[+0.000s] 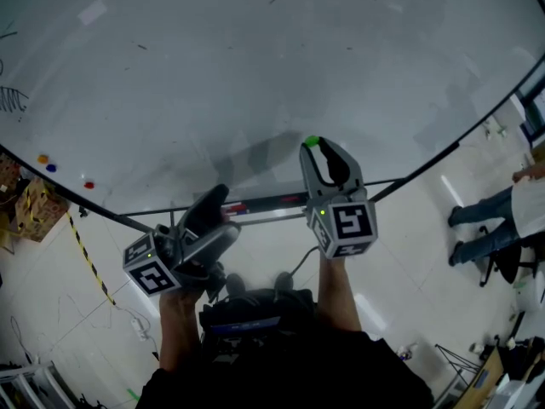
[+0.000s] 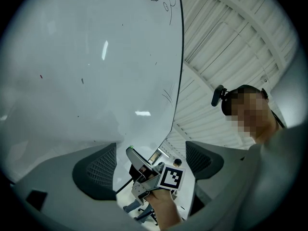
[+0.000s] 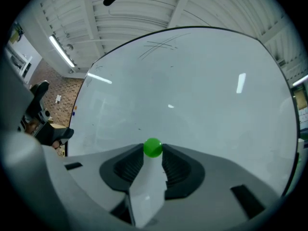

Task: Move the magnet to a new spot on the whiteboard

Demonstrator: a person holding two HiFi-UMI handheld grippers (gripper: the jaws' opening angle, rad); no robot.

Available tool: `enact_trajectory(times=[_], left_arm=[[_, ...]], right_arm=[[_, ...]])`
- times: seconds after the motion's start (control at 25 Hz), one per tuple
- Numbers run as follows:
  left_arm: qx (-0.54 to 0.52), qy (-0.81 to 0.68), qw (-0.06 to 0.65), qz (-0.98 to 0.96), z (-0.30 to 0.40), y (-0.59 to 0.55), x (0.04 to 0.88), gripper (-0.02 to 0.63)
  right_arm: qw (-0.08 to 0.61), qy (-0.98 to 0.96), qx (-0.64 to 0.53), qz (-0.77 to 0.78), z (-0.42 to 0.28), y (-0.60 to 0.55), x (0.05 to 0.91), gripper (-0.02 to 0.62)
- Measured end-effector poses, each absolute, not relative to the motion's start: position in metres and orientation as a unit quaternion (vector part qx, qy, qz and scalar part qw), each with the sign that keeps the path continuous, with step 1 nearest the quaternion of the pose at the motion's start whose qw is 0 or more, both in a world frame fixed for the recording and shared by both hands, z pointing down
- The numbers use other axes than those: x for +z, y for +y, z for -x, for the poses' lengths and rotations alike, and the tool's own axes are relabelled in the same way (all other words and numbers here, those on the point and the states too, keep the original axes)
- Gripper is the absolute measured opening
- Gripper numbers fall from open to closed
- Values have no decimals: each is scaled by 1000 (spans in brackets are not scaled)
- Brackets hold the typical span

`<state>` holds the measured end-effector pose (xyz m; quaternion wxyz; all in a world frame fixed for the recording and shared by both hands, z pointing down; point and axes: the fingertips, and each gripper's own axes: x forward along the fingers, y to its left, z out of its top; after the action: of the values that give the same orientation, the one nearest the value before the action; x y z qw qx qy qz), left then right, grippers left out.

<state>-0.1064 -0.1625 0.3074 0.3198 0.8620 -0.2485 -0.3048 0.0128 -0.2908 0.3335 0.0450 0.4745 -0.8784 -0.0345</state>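
Note:
A small round green magnet (image 3: 153, 147) is pinched between the tips of my right gripper (image 3: 153, 150), which is shut on it. In the head view the green magnet (image 1: 312, 141) shows at the tip of the right gripper (image 1: 313, 145), held up against the lower part of the whiteboard (image 1: 255, 66). My left gripper (image 1: 223, 196) hangs lower and to the left, below the board's edge, open with nothing between its fingers (image 2: 98, 170). The left gripper view looks sideways at the right gripper (image 2: 130, 149) and the whiteboard (image 2: 86, 66).
Three small magnets, orange (image 1: 43, 158), blue (image 1: 51, 168) and red (image 1: 89, 185), sit at the board's lower left. A marker tray (image 1: 264, 203) runs under the board. Pen scribbles (image 1: 13, 100) mark the left side. A person (image 1: 502, 216) stands at right on the floor.

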Motion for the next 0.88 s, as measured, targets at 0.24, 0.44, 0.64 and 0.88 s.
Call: enact_trajectory(times=[0.24, 0.44, 0.64, 0.88], left_arm=[[-308, -249, 322, -860, 107, -164, 306, 443], [-306, -247, 322, -861, 105, -167, 305, 443], [-302, -248, 324, -862, 103, -170, 305, 443], [-300, -249, 323, -863, 104, -173, 304, 443]], right_arm=[[47, -861, -46, -504, -27, -305, 332, 146], [43, -858, -64, -508, -20, -307, 324, 146], [41, -854, -64, -515, -20, -313, 327, 147], [44, -849, -63, -523, -18, -316, 326, 149]])
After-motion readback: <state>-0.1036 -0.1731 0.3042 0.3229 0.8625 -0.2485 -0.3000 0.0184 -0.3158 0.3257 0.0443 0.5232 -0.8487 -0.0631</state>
